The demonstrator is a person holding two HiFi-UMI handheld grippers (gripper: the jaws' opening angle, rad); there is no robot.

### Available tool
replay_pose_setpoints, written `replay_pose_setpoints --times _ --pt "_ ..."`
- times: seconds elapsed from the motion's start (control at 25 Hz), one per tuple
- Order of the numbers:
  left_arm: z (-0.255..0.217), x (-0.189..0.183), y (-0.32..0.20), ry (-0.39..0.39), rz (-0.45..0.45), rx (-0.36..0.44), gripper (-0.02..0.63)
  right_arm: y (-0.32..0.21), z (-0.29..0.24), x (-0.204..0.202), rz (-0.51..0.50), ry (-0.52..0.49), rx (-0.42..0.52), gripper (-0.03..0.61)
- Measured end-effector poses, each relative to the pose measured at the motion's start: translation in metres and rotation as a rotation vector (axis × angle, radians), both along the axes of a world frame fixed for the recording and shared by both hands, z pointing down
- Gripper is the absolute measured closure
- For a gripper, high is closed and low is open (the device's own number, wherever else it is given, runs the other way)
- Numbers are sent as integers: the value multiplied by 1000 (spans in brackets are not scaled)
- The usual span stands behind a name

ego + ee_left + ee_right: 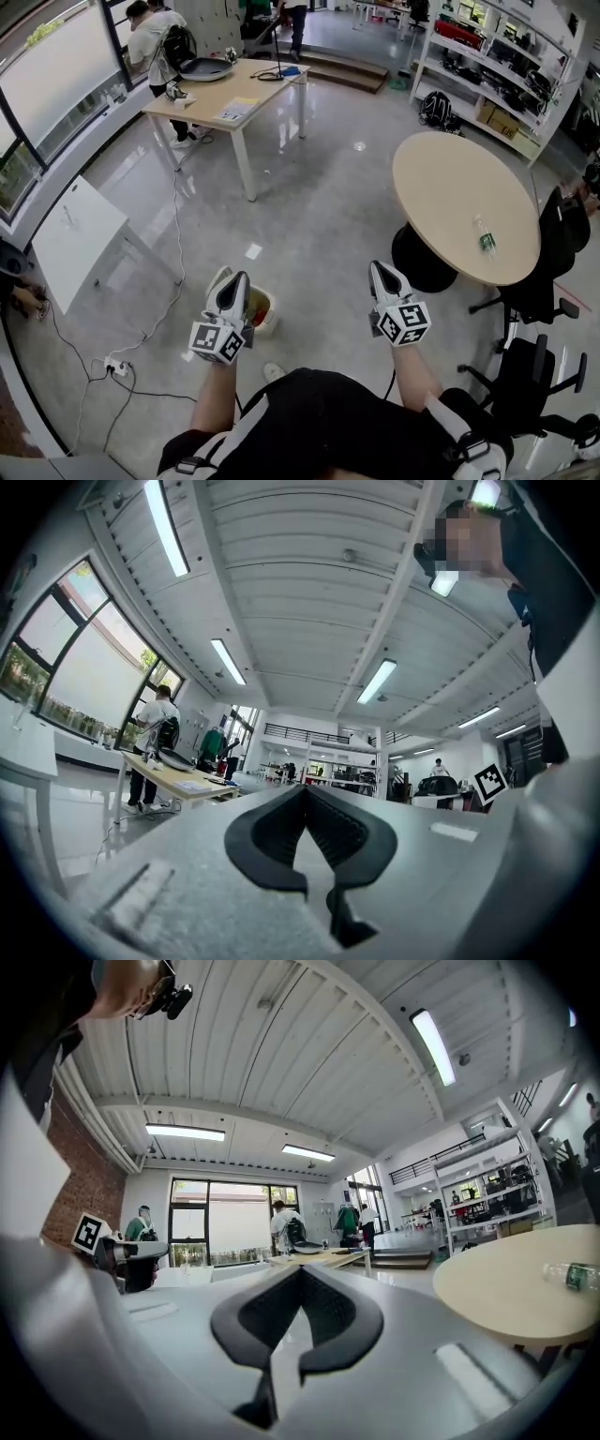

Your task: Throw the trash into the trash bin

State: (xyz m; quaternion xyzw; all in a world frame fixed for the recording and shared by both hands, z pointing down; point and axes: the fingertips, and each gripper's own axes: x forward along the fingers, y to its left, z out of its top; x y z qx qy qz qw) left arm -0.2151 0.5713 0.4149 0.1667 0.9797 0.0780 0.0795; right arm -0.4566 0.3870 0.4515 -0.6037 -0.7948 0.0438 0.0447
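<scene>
A small clear plastic bottle with a green label [487, 240] lies on the round wooden table [450, 187] at the right. In the right gripper view the bottle [574, 1276] shows at the far right on that table [506, 1283]. On the floor a small white trash bin [263, 310] stands partly hidden behind my left gripper [234, 279]. My right gripper [380, 270] is held beside it, left of the table. Both point level over the floor. The jaws of the left gripper [305, 794] and the right gripper [302, 1274] meet at their tips with nothing between them.
A rectangular wooden table [230, 94] with people near it stands at the back. A white board [80, 234] leans at the left, with cables and a power strip [114, 366] on the floor. Black office chairs [544, 281] and shelves [506, 56] fill the right side.
</scene>
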Motion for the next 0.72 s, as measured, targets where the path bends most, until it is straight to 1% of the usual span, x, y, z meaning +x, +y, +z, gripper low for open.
replay_pose_setpoints --times 0.16,0.28,0.4,0.48,0.72 --pt "10 4 -11 6 -3 18 611 -2 6 8 -18 1 6 574" --pt "7 6 -11 0 -11 22 611 3 7 13 -26 4 2 574" --pt "2 3 -9 -14 -9 4 611 12 3 15 -44 -20 -1 574" --pt "2 1 -10 -10 -5 -5 611 15 3 17 -57 -36 8 574" --pt "10 7 -5 -18 -9 39 611 21 10 20 -58 -15 22 574"
